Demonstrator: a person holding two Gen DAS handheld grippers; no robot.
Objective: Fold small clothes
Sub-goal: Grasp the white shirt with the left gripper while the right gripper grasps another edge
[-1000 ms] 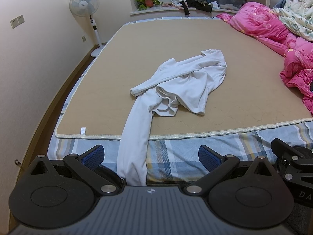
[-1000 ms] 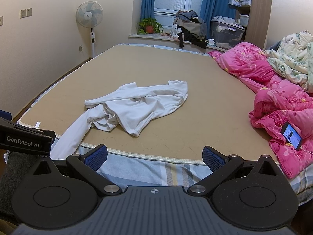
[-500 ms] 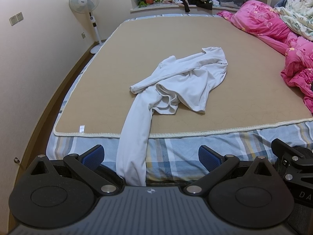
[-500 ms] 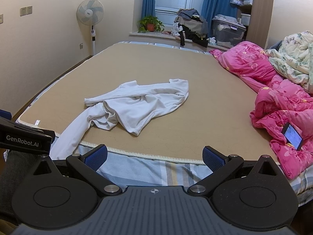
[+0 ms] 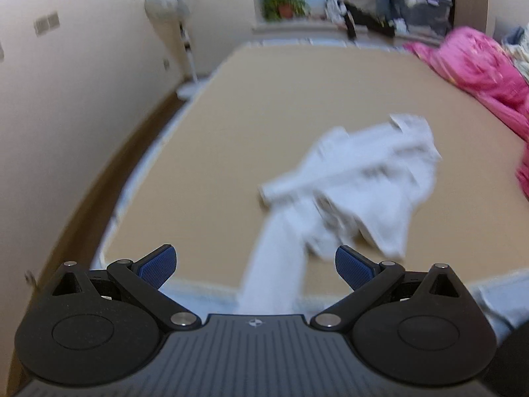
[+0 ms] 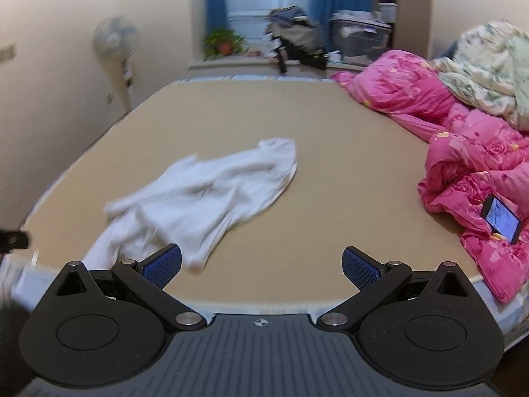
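A crumpled white long-sleeved garment (image 5: 360, 182) lies on the tan mattress cover (image 5: 281, 106), with one sleeve (image 5: 274, 274) hanging over the bed's near edge. The right wrist view has the same white garment (image 6: 211, 195) left of centre. My left gripper (image 5: 254, 263) is open above the near edge, with the hanging sleeve seen between its blue pads and nothing gripped. My right gripper (image 6: 261, 266) is open too, and its left pad (image 6: 165, 264) overlaps the garment's near hem in the picture. Both views are blurred by motion.
A pink quilt (image 6: 469, 172) is heaped along the bed's right side, with a lit phone (image 6: 501, 218) resting on it. A standing fan (image 6: 115, 53) is by the left wall. A potted plant (image 6: 223, 41) and piled bags occupy the window ledge at the back.
Both grippers have moved forward toward the bed, so the garment looks larger and nearer. Both stay open. The garment itself has not moved.
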